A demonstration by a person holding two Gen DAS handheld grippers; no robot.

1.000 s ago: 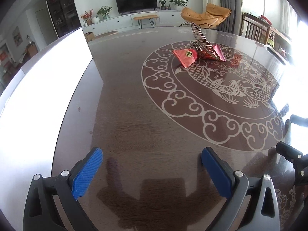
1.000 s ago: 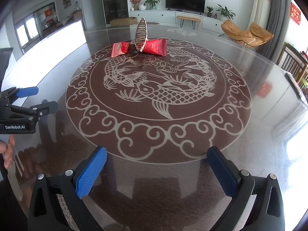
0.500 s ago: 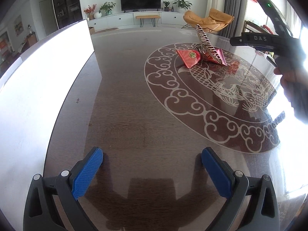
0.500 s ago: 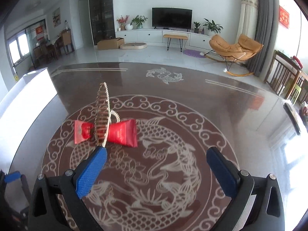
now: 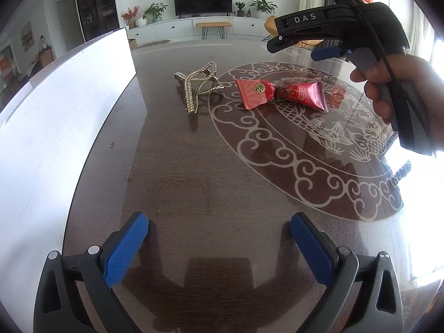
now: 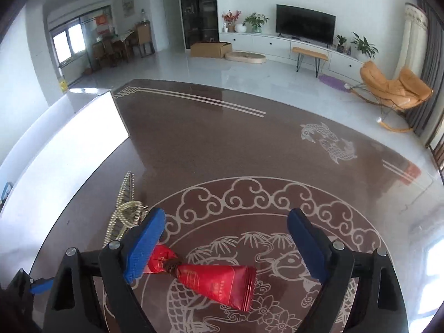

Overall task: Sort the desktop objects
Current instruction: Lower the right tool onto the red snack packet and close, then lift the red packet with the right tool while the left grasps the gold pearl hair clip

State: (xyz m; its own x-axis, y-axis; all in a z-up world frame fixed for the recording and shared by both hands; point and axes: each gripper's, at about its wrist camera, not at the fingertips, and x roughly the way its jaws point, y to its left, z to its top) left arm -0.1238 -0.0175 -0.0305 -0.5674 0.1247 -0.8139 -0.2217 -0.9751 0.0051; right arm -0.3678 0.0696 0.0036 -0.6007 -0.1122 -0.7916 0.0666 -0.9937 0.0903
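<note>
A red twisted candy wrapper (image 5: 280, 93) lies on the dark table with its white carp pattern (image 5: 310, 149). A gold beaded hair clip (image 5: 198, 86) lies just left of it. My right gripper (image 6: 226, 245) is open and hovers above the candy (image 6: 213, 279), which sits between and below its blue pads; the clip (image 6: 125, 213) is at its left finger. In the left wrist view the right gripper's body and the hand (image 5: 369, 44) hang over the candy. My left gripper (image 5: 219, 249) is open and empty, low over the near table.
A white box (image 5: 55, 127) stands along the table's left side, also in the right wrist view (image 6: 69, 144). Beyond the table lie a living room floor, a TV cabinet and an orange chair (image 6: 394, 88).
My right gripper has moved forward over the table to above the candy. The hair clip now lies left of the candy instead of across it. My left gripper has edged closer.
</note>
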